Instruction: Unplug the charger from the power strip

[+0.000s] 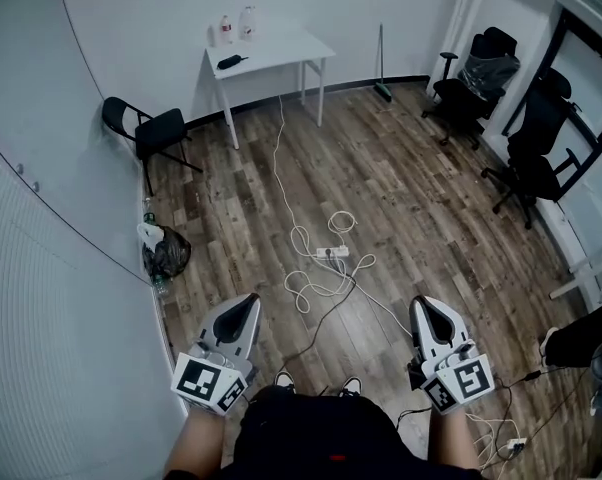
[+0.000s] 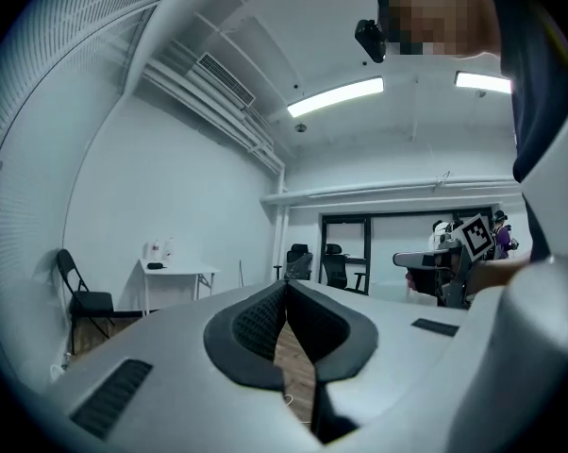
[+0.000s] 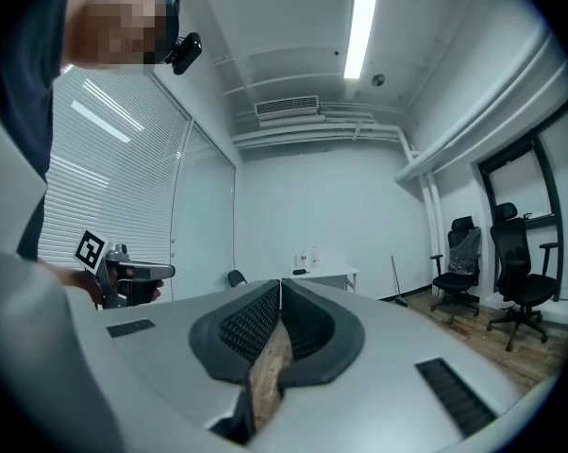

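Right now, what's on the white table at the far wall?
On the table: a small black item near its front left, with a small bottle and a larger bottle at the back. What the black item is can't be told. Nothing covers the tabletop.

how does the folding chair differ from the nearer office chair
The folding chair has thin fixed legs and a low back; the nearer office chair has a star base, armrests and a tall back. The folding chair stands by the left wall, the office chair on the right. Both are black.
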`<act>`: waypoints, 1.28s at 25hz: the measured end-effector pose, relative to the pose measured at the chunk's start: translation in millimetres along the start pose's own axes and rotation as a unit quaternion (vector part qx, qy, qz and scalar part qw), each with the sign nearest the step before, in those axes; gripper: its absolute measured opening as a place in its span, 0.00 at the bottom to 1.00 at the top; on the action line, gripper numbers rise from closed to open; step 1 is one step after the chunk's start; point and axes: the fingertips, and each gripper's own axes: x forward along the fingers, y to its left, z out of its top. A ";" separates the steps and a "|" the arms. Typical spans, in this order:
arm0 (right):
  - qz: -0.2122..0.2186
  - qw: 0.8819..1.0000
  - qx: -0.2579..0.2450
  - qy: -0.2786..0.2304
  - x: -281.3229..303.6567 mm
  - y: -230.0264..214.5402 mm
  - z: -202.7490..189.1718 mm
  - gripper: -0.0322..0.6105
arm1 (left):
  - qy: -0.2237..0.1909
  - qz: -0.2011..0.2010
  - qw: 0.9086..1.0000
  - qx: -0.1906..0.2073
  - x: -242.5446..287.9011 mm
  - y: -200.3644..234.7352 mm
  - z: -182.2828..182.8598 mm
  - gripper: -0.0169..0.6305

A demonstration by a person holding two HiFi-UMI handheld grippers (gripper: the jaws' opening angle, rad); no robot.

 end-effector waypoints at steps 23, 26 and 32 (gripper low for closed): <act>-0.021 1.000 0.011 0.019 97.6 30.0 -29.3 0.09 | 0.037 -0.084 0.996 -0.007 51.9 83.5 -43.5 0.06; -0.012 1.000 0.019 0.014 118.5 3.7 -30.1 0.09 | 0.044 -0.076 0.996 -0.004 85.2 88.0 -40.1 0.06; -0.012 0.999 0.025 0.029 149.2 -84.1 -51.2 0.09 | 0.056 -0.063 0.996 0.001 160.2 78.5 -48.9 0.06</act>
